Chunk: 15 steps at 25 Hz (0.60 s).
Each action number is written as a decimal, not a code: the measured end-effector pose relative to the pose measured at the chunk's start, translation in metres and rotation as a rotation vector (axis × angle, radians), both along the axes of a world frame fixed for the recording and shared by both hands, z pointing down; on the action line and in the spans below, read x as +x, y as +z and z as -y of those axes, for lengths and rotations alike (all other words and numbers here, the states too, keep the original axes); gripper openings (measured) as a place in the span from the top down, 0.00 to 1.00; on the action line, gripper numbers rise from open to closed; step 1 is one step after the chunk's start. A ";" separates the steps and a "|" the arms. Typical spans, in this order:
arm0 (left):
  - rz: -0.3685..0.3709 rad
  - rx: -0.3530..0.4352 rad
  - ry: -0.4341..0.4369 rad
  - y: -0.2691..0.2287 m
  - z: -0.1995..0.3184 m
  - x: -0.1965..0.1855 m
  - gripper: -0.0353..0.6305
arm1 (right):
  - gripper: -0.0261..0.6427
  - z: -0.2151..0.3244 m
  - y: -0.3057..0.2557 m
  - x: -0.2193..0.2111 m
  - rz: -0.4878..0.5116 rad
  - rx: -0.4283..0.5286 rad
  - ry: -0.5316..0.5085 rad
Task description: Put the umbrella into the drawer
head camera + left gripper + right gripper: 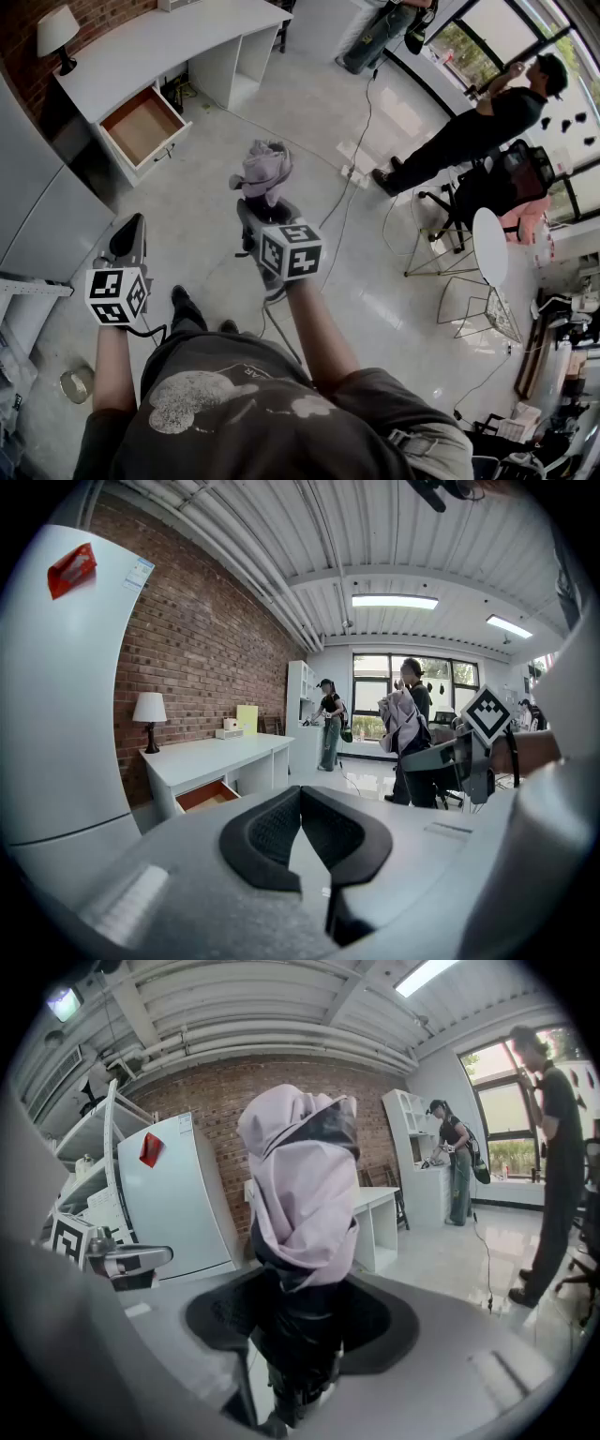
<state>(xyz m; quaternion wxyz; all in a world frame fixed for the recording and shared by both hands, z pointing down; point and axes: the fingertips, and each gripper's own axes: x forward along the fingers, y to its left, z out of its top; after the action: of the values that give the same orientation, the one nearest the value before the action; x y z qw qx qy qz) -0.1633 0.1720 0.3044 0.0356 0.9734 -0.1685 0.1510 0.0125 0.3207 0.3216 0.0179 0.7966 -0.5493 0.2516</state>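
Note:
A folded lilac umbrella (pixel 263 171) with a black handle stands upright in my right gripper (pixel 260 212), whose jaws are shut on the handle. In the right gripper view the umbrella (pixel 305 1194) fills the middle, gripped low between the black pads (pixel 230 1321). The wooden-bottomed drawer (pixel 141 126) of the white desk (pixel 159 42) stands pulled open, far ahead and to the left; it also shows as the drawer (pixel 208 796) in the left gripper view. My left gripper (pixel 128 232) hangs lower left, shut and empty, its pads (pixel 272 832) meeting.
A lamp (pixel 56 36) sits on the desk's left end. A white fridge (pixel 178 1194) stands left of the desk. Cables (pixel 361 141) run over the pale floor. Two people (pixel 469 127) stand at the back right near a round white table (pixel 489 246) and chairs.

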 end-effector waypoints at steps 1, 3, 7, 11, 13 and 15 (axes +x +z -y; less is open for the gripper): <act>-0.004 -0.001 -0.007 -0.001 -0.001 -0.003 0.93 | 0.62 -0.002 -0.001 -0.002 -0.002 0.000 -0.001; -0.014 -0.001 -0.020 -0.005 -0.003 -0.010 0.93 | 0.62 -0.005 -0.003 -0.006 -0.006 0.002 -0.002; -0.044 0.013 -0.044 -0.018 -0.004 -0.019 0.93 | 0.62 -0.009 -0.011 -0.012 -0.021 0.016 -0.006; -0.070 0.017 -0.071 -0.024 0.002 -0.025 0.93 | 0.62 -0.003 -0.017 -0.018 -0.037 0.023 -0.026; -0.068 -0.002 -0.082 -0.017 0.005 -0.029 0.93 | 0.62 0.001 -0.014 -0.022 -0.039 0.017 -0.034; -0.058 -0.031 -0.092 -0.007 0.009 -0.032 0.93 | 0.62 0.005 -0.009 -0.025 -0.034 0.006 -0.040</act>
<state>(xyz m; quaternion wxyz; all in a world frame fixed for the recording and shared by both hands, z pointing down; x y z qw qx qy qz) -0.1957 0.1633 0.2971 0.0627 0.9679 -0.2095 0.1236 -0.0127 0.3156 0.3127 0.0299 0.7897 -0.5656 0.2359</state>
